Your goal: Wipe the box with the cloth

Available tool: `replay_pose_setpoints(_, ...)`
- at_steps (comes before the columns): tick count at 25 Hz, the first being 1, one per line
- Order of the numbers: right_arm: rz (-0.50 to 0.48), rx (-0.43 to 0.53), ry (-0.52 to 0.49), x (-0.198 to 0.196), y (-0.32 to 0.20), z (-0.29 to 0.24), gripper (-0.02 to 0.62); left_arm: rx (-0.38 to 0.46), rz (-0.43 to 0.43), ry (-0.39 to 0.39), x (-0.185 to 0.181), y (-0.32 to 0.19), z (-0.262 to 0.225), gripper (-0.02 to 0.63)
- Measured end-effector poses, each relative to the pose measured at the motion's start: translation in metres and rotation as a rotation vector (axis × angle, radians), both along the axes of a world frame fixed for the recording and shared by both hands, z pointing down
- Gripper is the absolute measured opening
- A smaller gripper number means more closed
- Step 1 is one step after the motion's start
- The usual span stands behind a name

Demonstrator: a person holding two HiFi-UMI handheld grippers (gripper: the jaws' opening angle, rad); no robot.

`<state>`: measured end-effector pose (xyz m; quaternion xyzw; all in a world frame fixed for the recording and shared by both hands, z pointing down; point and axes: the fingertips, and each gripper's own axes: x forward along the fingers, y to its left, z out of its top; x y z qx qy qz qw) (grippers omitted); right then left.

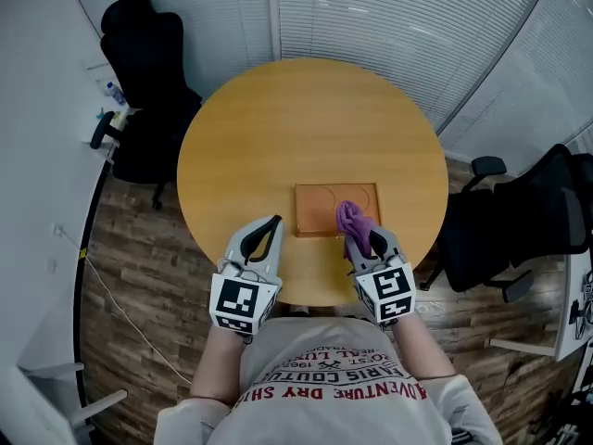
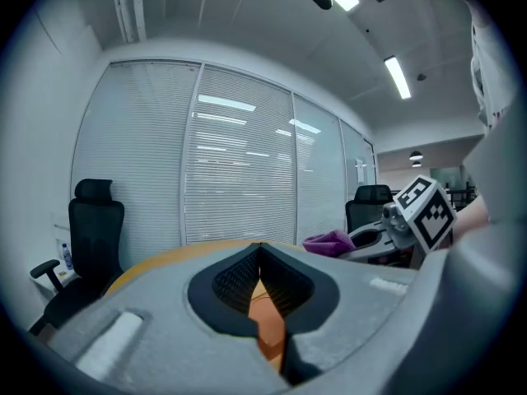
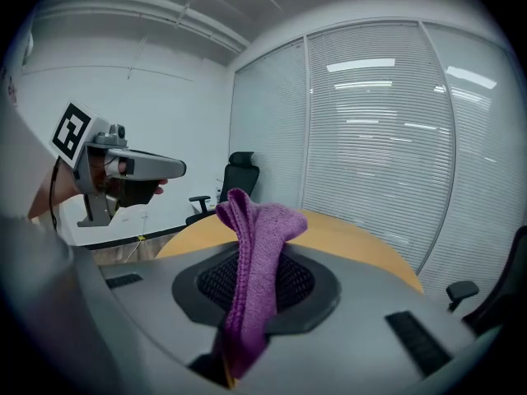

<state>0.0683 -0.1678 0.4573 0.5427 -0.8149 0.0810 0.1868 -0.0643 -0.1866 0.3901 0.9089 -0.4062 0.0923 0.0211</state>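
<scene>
A flat brown box [image 1: 318,208] lies on the round wooden table [image 1: 278,119], near its front edge. My right gripper [image 1: 358,237] is shut on a purple cloth [image 1: 348,217], which hangs bunched over the box's right part. In the right gripper view the cloth [image 3: 257,241] stands up between the jaws of that gripper [image 3: 249,280]. My left gripper [image 1: 273,222] hovers over the table edge just left of the box, jaws closed together with nothing in them. In the left gripper view the jaws of the left gripper [image 2: 261,252] meet at their tips. The right gripper [image 2: 367,239] and cloth [image 2: 329,241] show at the right there.
Black office chairs stand at the back left [image 1: 148,82] and at the right [image 1: 528,221]. A white desk with a small bottle [image 1: 113,93] runs along the left wall. Window blinds [image 1: 389,17] close off the far side. The floor is wood planks.
</scene>
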Motion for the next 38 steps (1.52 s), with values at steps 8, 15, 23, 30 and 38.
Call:
replay_pose_setpoints(8, -0.069, -0.075, 0.043, -0.013, -0.062, 0.024, 0.077, -0.063, -0.046, 0.010, -0.007, -0.042, 0.025, 0.009)
replay_pose_setpoints(15, -0.164, -0.199, 0.135, -0.012, -0.115, 0.075, 0.077, -0.132, -0.126, 0.075, -0.010, -0.073, 0.044, 0.009)
replay_pose_setpoints(23, -0.319, -0.224, 0.357, -0.027, -0.162, 0.124, 0.077, -0.229, -0.216, 0.012, -0.020, -0.084, 0.089, 0.009)
replay_pose_setpoints(30, -0.456, -0.291, 0.499, -0.039, -0.171, 0.166, 0.077, -0.277, -0.242, 0.013, -0.013, -0.078, 0.105, 0.009)
replay_pose_setpoints(38, -0.548, -0.222, 0.660, -0.049, -0.167, 0.176, 0.078, -0.280, -0.270, 0.011, -0.017, -0.078, 0.111, 0.009)
